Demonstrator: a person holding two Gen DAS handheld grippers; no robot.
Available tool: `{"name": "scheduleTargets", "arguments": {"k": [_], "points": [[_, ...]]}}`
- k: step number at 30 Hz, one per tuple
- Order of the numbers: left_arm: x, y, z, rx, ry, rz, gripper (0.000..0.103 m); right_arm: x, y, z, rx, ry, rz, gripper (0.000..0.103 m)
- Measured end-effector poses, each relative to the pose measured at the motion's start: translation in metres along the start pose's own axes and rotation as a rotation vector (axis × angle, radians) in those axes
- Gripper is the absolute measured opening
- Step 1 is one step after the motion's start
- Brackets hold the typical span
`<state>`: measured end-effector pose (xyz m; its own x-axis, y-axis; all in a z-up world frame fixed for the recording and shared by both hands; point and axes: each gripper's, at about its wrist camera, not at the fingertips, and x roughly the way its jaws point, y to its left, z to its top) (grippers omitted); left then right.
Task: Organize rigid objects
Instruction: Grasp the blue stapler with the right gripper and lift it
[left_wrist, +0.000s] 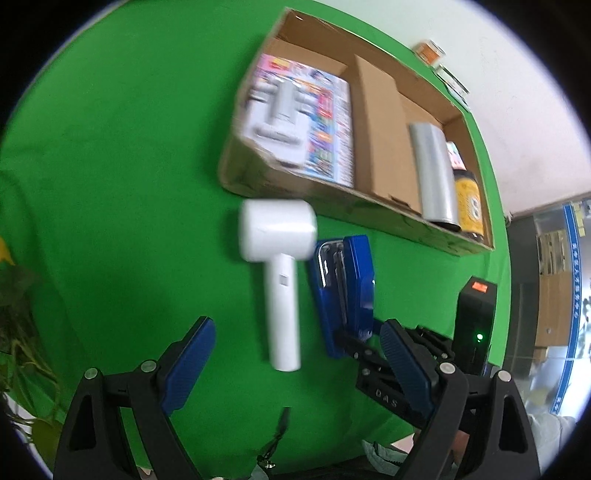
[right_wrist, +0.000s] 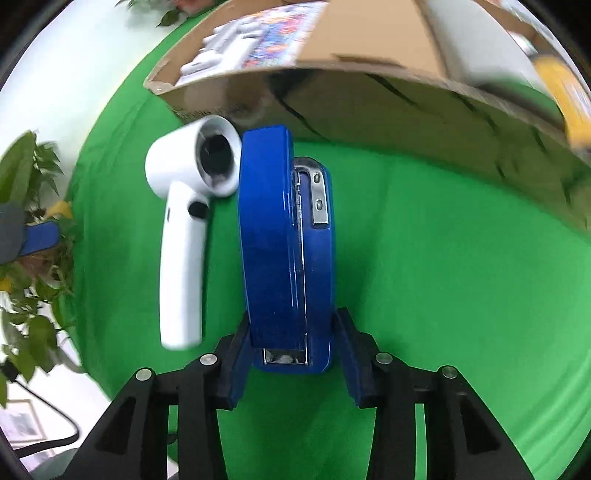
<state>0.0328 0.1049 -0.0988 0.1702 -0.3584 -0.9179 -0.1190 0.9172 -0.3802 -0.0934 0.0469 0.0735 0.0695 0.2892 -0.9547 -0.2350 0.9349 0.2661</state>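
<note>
A blue stapler (right_wrist: 284, 251) lies on its side on the green cloth; my right gripper (right_wrist: 291, 354) is shut on its rear end. The stapler also shows in the left wrist view (left_wrist: 343, 288), with the right gripper (left_wrist: 351, 339) at its near end. A white hand-held device (left_wrist: 277, 266) with a round head lies just left of the stapler, and shows in the right wrist view (right_wrist: 184, 236) too. My left gripper (left_wrist: 295, 369) is open and empty, its fingers either side of the device's handle end, apart from it. A cardboard box (left_wrist: 332, 199) stands beyond both.
The box holds a colourful product package (left_wrist: 303, 118), a cardboard divider (left_wrist: 380, 129), a silver roll (left_wrist: 436, 173) and a yellow can (left_wrist: 469, 206). A black device (left_wrist: 476, 317) with a green light stands at right. Plants (right_wrist: 29, 221) stand at the cloth's left edge.
</note>
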Motion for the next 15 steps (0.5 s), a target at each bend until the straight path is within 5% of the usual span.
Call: {"name": "scheduleTargets", "arguments": {"k": [9,12,15], "points": [[0.061,-0.064,-0.025,0.024,0.159,-0.143,0.091,-0.014,-0.086,-0.076,0.308,0.044,0.28,0.038],[0.084,-0.081,-0.032,0.032,0.2,-0.161,0.091,-0.02,-0.116,-0.097,0.424,0.024,0.404,0.029],[0.107,-0.092,-0.037,0.033,0.236,-0.144,0.089,-0.032,-0.134,-0.113,0.45,-0.014,0.422,0.03]]}}
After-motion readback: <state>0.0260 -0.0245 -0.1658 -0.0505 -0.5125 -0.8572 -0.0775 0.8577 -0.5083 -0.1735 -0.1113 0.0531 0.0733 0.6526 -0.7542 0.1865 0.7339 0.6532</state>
